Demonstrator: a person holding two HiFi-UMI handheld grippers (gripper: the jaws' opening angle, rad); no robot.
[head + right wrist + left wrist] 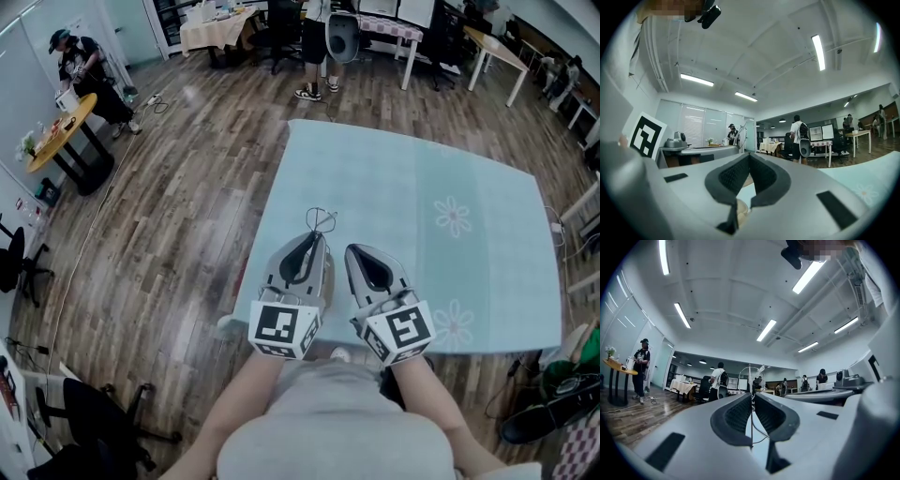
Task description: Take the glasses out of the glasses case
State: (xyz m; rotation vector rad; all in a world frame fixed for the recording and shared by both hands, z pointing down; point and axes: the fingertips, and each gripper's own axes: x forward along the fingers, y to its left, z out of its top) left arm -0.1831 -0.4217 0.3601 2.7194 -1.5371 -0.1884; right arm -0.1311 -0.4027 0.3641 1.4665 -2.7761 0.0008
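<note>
My left gripper (317, 234) pinches the wire glasses (322, 219) narrowly; they stick out past its tips, away from me (right gripper (355, 250) closed, empty).

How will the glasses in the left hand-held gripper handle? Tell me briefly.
The glasses look like thin wire, so they are probably light and easily bent. The left hand-held gripper pinches only a thin strand, so the frame may pivot or slip if swung. On the tablecloth they would likely lie flat, not roll.
</note>
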